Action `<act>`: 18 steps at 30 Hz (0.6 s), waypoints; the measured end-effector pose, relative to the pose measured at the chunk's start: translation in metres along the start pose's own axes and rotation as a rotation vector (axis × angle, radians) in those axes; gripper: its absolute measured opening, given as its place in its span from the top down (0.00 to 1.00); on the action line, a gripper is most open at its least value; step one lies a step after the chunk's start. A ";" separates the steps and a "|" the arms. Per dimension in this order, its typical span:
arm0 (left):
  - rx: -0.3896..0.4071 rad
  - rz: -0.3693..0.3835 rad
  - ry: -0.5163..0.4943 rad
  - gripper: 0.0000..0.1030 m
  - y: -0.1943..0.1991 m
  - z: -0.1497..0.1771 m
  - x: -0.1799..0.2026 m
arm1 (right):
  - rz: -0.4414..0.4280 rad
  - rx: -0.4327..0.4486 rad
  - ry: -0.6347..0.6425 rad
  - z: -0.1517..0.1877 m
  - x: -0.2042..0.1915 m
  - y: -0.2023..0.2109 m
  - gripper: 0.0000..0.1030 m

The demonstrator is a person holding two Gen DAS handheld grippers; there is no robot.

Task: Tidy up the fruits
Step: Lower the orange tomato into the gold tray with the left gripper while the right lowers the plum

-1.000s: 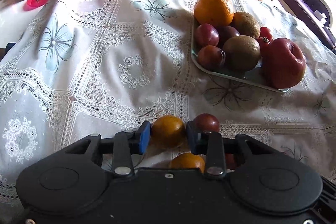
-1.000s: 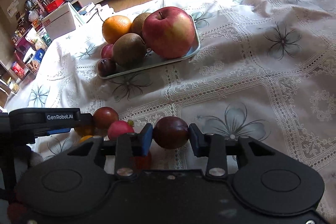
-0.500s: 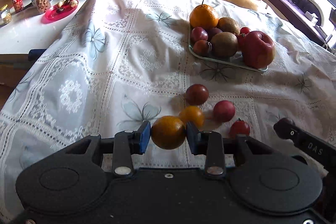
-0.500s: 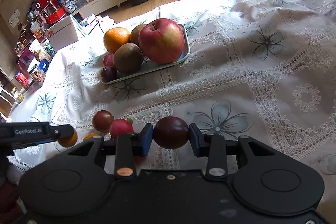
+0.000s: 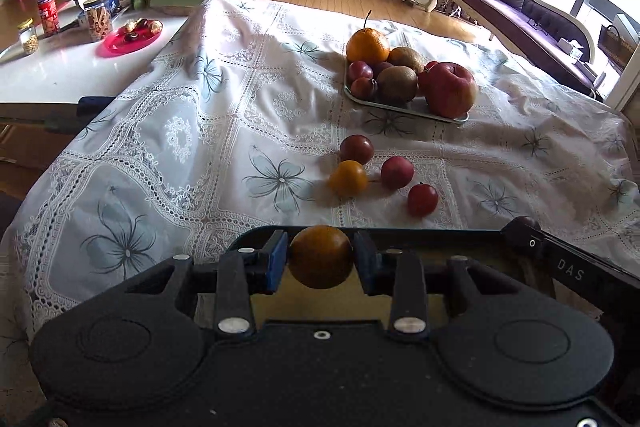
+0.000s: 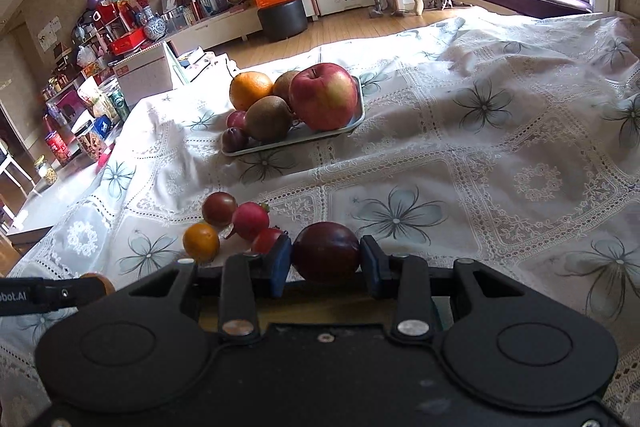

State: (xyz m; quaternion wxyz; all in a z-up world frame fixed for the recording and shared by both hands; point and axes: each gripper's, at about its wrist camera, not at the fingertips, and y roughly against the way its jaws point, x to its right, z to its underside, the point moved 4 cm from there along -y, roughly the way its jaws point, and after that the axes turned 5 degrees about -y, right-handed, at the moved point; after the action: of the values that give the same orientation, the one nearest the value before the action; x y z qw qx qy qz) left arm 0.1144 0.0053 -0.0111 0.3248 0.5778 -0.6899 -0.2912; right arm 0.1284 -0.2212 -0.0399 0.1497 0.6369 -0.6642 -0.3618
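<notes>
My left gripper (image 5: 321, 257) is shut on a small orange fruit (image 5: 320, 255) and holds it above a dark tray edge near the table's front. My right gripper (image 6: 326, 258) is shut on a dark plum (image 6: 326, 255), also lifted near the front. Several loose fruits lie on the lace cloth: a small orange (image 5: 348, 179), a dark plum (image 5: 357, 149), a red plum (image 5: 397, 172) and a red tomato (image 5: 422, 200). A tray (image 5: 400, 107) further back holds a big apple (image 5: 450, 89), an orange (image 5: 367, 46), kiwis and plums.
The table is covered by a white lace cloth (image 5: 200, 131). A white side table (image 5: 60, 75) at the left carries jars, cans and a red plate. The right gripper's arm (image 5: 568, 267) shows at the right of the left wrist view. A sofa stands behind.
Both grippers have lifted and pulled back from the loose fruits, each keeping its fruit. The table and tray now appear farther away.
</notes>
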 end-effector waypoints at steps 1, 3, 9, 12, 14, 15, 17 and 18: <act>-0.009 0.007 -0.001 0.58 0.000 0.003 0.001 | -0.001 0.007 0.001 0.002 0.000 0.003 0.62; -0.030 0.015 -0.004 0.91 -0.001 0.009 0.002 | -0.001 0.005 -0.009 0.006 0.003 0.007 0.62; -0.063 0.015 0.006 0.90 -0.004 0.023 -0.002 | -0.019 -0.014 -0.014 0.020 0.004 0.020 0.62; -0.069 0.012 0.006 0.90 -0.003 0.029 -0.003 | -0.040 -0.017 -0.011 0.027 0.002 0.031 0.62; -0.071 0.004 0.004 0.90 -0.002 0.032 -0.003 | -0.056 -0.020 -0.001 0.028 -0.001 0.035 0.62; -0.075 0.003 0.006 0.88 -0.003 0.034 -0.004 | -0.063 -0.024 0.007 0.029 -0.003 0.037 0.62; -0.095 0.007 0.016 0.88 -0.005 0.037 -0.005 | -0.057 -0.034 0.021 0.029 -0.008 0.038 0.62; -0.102 0.009 0.019 0.88 -0.006 0.038 -0.006 | -0.046 -0.041 0.028 0.029 -0.010 0.038 0.62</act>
State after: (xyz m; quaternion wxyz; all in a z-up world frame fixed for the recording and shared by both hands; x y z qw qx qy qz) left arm 0.0888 0.0109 -0.0403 0.3619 0.5601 -0.6735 -0.3189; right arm 0.0826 -0.2061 -0.0319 0.1639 0.6539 -0.6394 -0.3697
